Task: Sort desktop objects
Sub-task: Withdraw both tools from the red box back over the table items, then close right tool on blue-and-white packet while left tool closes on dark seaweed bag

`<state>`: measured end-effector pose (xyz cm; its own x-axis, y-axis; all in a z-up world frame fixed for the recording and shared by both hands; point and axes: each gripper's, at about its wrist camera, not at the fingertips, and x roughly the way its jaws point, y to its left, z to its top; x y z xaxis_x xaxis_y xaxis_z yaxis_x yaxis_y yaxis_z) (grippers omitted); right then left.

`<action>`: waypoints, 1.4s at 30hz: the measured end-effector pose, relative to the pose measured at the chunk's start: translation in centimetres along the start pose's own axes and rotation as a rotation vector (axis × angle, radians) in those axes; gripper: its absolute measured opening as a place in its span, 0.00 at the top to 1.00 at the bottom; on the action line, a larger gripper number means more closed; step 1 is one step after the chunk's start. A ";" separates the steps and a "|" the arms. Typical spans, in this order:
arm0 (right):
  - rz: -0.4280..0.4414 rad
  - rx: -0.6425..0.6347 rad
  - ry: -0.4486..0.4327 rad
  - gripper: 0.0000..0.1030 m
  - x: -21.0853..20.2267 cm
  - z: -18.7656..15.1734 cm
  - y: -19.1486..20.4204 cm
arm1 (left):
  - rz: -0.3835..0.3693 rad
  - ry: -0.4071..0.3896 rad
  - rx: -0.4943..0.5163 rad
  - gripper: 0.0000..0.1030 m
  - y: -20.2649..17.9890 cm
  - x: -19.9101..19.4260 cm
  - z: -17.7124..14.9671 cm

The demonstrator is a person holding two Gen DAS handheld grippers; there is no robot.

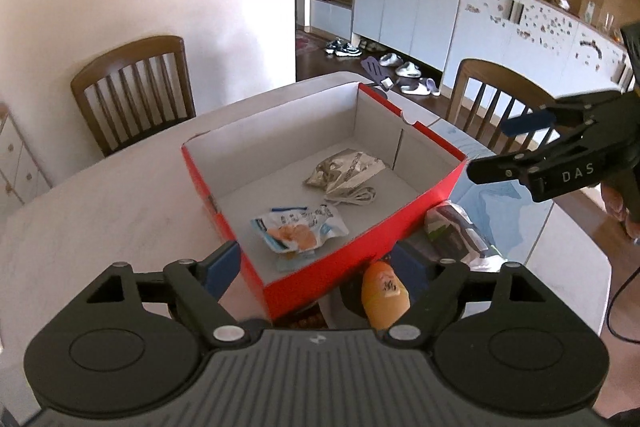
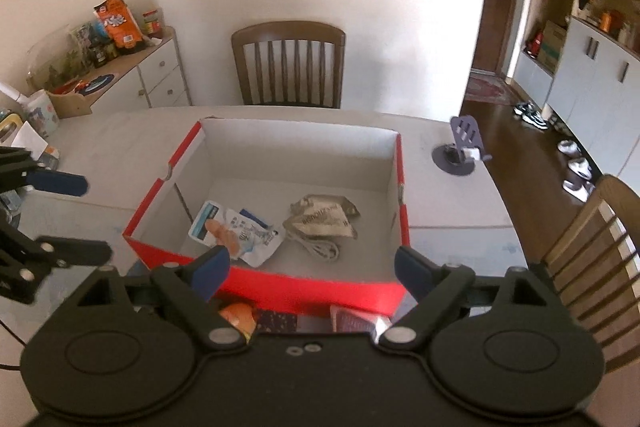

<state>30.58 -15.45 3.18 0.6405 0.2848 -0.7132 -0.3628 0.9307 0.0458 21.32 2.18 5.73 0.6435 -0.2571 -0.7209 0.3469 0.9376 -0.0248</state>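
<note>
You are holding both grippers above a pale worktop (image 2: 448, 195), each angled down toward a red cardboard box (image 1: 360, 251) with a white inside. The left gripper (image 1: 320, 267) has its jaws spread wide with nothing between them; its blue-padded fingertips (image 1: 222, 263) sit over the near corner of the box. The right gripper (image 2: 312, 267) also has its jaws spread wide and empty, hanging over the near wall of the box.

Three things lie on the floor of the box. A white and blue snack packet (image 2: 236, 231) with an orange picture lies toward the near side. A crumpled beige packet (image 2: 324, 217) lies near the middle. A coiled pale cable (image 2: 320, 247) touches the beige packet's near edge.

Outside the box, just beside its near wall, more things wait on the worktop: an orange rounded object (image 1: 386, 293), a shiny silver and dark packet (image 1: 456, 231), and what may be a red packet (image 2: 352, 319), though it is mostly hidden. A small purple phone stand (image 2: 464, 143) stands on the worktop well apart from the box. Two wooden chairs (image 1: 136, 87) are drawn up to the far edges.
</note>
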 end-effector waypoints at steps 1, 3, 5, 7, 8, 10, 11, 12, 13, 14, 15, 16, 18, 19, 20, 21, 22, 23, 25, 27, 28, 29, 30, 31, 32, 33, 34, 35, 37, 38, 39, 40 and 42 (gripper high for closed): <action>-0.007 0.009 0.003 0.13 -0.1 -0.3 -0.1 | -0.002 0.000 -0.009 0.19 0.2 -0.3 -0.3; -0.020 0.029 0.009 0.13 -0.2 -1.0 -0.3 | 0.003 0.000 -0.020 0.19 0.5 -0.7 -0.9; -0.034 0.042 0.017 0.13 -0.3 -1.6 -0.4 | 0.008 -0.005 -0.025 0.18 0.7 -1.1 -1.4; -0.045 0.053 0.022 0.13 -0.3 -2.1 -0.5 | 0.011 -0.011 -0.030 0.17 1.0 -1.5 -2.1; -0.051 0.059 0.024 0.13 -0.3 -2.4 -0.5 | 0.010 -0.011 -0.035 0.15 1.1 -1.7 -2.4; -0.064 0.070 0.031 0.13 -0.2 -2.9 -0.7 | 0.009 -0.008 -0.050 0.09 1.4 -1.9 -3.1; -0.068 0.075 0.033 0.12 -0.1 -3.2 -0.7 | 0.009 -0.006 -0.057 0.01 1.5 -1.9 -3.5; -0.074 0.082 0.037 0.12 0.0 -3.4 -0.8 | 0.009 -0.005 -0.070 0.00 1.7 -1.9 -3.9; -0.079 0.087 0.042 0.13 0.1 -3.6 -0.9 | 0.009 -0.004 -0.080 0.00 1.9 -2.0 -4.3; -0.084 0.093 0.046 0.12 0.3 -3.9 -1.0 | 0.011 -0.002 -0.089 0.00 2.0 -2.0 -4.6; -0.088 0.099 0.049 0.12 0.4 -4.1 -1.0 | 0.013 0.002 -0.099 0.00 2.2 -1.9 -5.1; -0.094 0.105 0.053 0.12 0.6 -4.4 -1.1 | 0.016 0.007 -0.105 0.00 2.3 -1.9 -5.5; -0.109 0.113 0.063 0.12 1.0 -4.9 -1.3 | 0.026 0.014 -0.113 0.00 2.7 -1.9 -6.3; -0.114 0.118 0.068 0.12 1.3 -5.1 -1.4 | 0.031 0.019 -0.118 0.00 2.8 -1.9 -6.7; -0.122 0.124 0.074 0.12 1.5 -5.3 -1.5 | 0.037 0.024 -0.128 0.00 3.1 -1.8 -7.1; -0.125 0.132 0.079 0.12 1.8 -5.5 -1.6 | 0.039 0.028 -0.138 0.00 3.2 -1.8 -7.6; -0.126 0.141 0.085 0.12 2.1 -5.7 -1.8 | 0.041 0.032 -0.147 0.00 3.5 -1.8 -7.9; -0.130 0.147 0.092 0.12 2.4 -5.9 -1.9 | 0.046 0.039 -0.156 0.00 3.7 -1.7 -8.3; -0.137 0.151 0.103 0.12 2.8 -6.3 -2.0 | 0.061 0.042 -0.165 0.00 4.0 -1.8 -9.0; -0.144 0.153 0.114 0.12 3.3 -6.5 -2.0 | 0.070 0.046 -0.183 0.00 4.5 -1.8 -9.8; -0.144 0.154 0.118 0.12 3.5 -6.7 -2.1 | 0.071 0.049 -0.191 0.00 4.7 -1.8 -10.0; -0.146 0.155 0.123 0.12 3.8 -6.8 -2.1 | 0.076 0.053 -0.200 0.00 4.9 -1.8 -10.4; -0.149 0.155 0.128 0.12 4.0 -6.9 -2.1 | 0.081 0.057 -0.208 0.00 5.2 -1.7 -10.8; -0.152 0.157 0.133 0.12 4.3 -7.0 -2.1 | 0.086 0.060 -0.211 0.00 5.3 -1.6 -11.2; -0.154 0.157 0.137 0.12 4.6 -7.1 -2.1 | 0.097 0.068 -0.210 0.00 5.5 -1.4 -11.6; -0.158 0.157 0.142 0.12 4.9 -7.2 -2.1 | 0.107 0.077 -0.210 0.00 5.6 -1.3 -12.0; -0.162 0.156 0.147 0.12 5.2 -7.3 -2.1 | 0.119 0.083 -0.211 0.00 5.8 -1.1 -12.4; -0.164 0.155 0.152 0.12 5.4 -7.4 -2.1 | 0.127 0.090 -0.213 0.00 5.9 -1.0 -12.8; -0.169 0.152 0.162 0.12 5.9 -7.5 -2.2 | 0.140 0.113 -0.220 0.00 6.3 -0.5 -13.6; -0.170 0.152 0.168 0.12 6.1 -7.7 -2.2 | 0.144 0.119 -0.224 0.00 6.4 -0.3 -14.0; -0.171 0.152 0.175 0.12 6.3 -7.8 -2.3 | 0.147 0.126 -0.229 0.00 6.5 -0.1 -14.3; -0.172 0.152 0.181 0.12 6.5 -7.9 -2.3 | 0.149 0.129 -0.231 0.00 6.7 0.1 -14.7; -0.175 0.146 0.192 0.12 6.9 -8.2 -2.3 | 0.152 0.140 -0.243 0.00 7.0 0.4 -15.2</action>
<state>30.33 -17.48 -7.58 0.5401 0.0816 -0.8377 -0.1479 0.9890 0.0010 13.63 12.17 -5.30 0.5695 -0.0914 -0.8169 0.0698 0.9956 -0.0627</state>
